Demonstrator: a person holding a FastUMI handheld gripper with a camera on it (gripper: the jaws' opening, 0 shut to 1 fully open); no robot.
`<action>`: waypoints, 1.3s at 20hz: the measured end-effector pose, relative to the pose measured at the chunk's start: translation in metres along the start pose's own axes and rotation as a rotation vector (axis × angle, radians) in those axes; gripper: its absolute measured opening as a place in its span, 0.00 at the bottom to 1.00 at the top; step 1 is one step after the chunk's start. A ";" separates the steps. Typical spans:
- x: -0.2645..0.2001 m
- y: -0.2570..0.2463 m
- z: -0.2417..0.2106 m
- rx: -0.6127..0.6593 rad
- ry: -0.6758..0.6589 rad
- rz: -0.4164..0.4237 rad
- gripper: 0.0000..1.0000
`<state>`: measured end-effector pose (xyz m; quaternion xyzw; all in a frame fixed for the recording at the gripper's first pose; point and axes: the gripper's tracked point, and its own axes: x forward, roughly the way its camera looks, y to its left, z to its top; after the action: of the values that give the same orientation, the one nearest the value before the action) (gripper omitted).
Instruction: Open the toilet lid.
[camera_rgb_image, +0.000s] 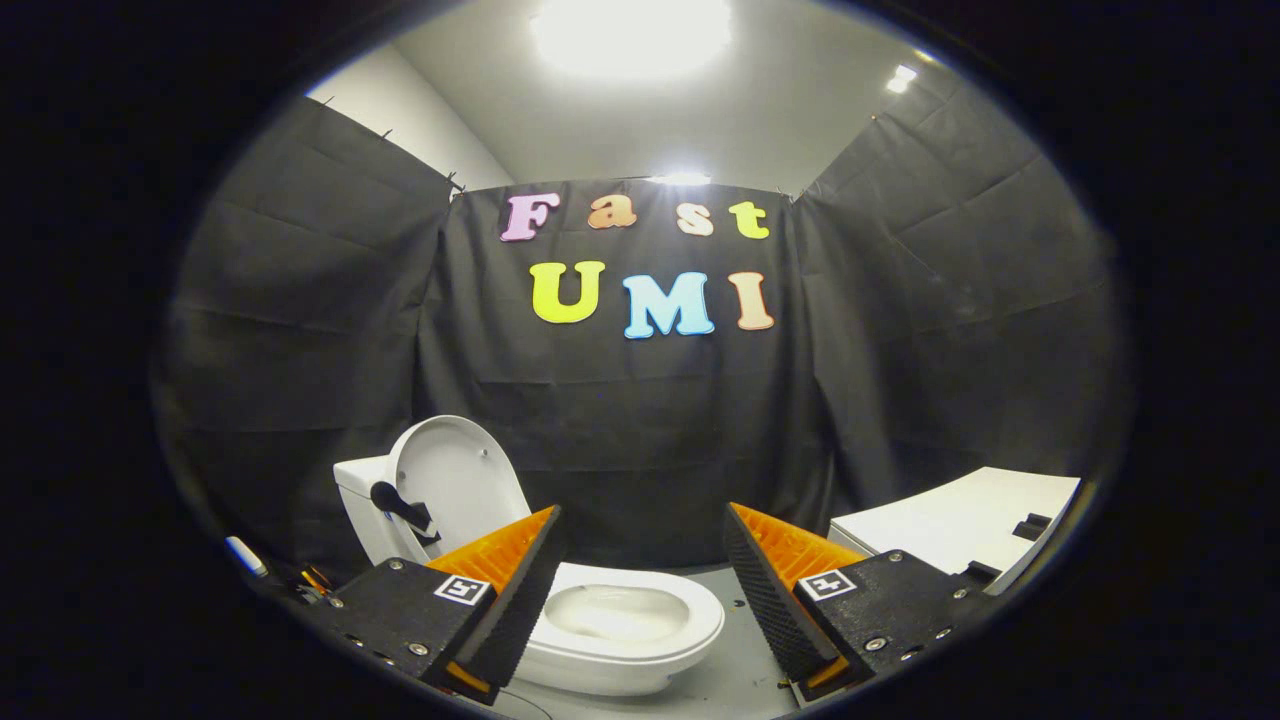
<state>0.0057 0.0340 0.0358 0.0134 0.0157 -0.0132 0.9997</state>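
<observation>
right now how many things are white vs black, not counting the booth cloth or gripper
white: 3 (toilet with lid raised, white table, small tube past the left finger)
black: 2 (handle on the lid, block on the table)
total: 5
gripper open, gripping nothing

- Toilet lid (462, 478) stands raised, upright against the tank (362, 482).
- Bowl (640, 625) exposed, just ahead of the gripper (645, 565), between its fingers.
- Fingers spread apart, holding nothing.
- White table (960, 520) at right.
</observation>
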 end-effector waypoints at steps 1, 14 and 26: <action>-0.004 -0.001 -0.002 -0.010 0.000 -0.003 0.96; -0.011 -0.015 -0.005 0.007 -0.015 -0.013 0.96; -0.009 -0.027 -0.008 0.039 -0.005 -0.028 0.96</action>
<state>-0.0046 0.0076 0.0270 0.0326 0.0133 -0.0276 0.9990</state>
